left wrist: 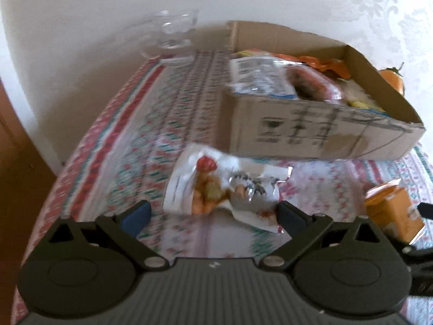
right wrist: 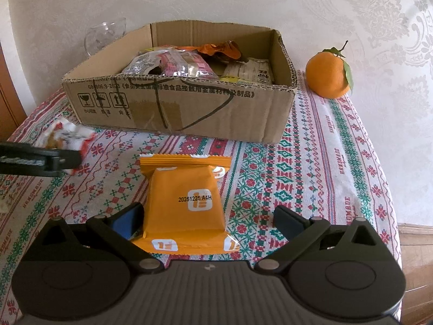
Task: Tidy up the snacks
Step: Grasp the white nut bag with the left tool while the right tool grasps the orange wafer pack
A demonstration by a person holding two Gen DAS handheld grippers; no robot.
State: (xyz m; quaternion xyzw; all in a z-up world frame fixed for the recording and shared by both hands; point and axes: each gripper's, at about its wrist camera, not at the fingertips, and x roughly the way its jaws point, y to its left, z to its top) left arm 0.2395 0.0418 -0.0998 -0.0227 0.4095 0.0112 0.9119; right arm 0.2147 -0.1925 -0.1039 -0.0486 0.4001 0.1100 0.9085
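A cardboard box (right wrist: 189,108) holding several snack packets stands at the back of the table; the left wrist view also shows the cardboard box (left wrist: 311,132). A white snack packet (left wrist: 216,189) with red and orange print lies on the cloth between the spread fingers of my left gripper (left wrist: 213,215), which is open. An orange snack packet (right wrist: 186,203) lies flat in front of my right gripper (right wrist: 208,220), also open, its left pad next to the packet's edge. The orange snack packet (left wrist: 392,211) shows at right in the left wrist view.
A patterned tablecloth (right wrist: 311,176) covers the table. An orange fruit (right wrist: 328,74) with leaves sits right of the box. A clear glass bowl (left wrist: 173,38) stands at the back left by the wall. The table's right edge drops to a wooden floor (right wrist: 414,257).
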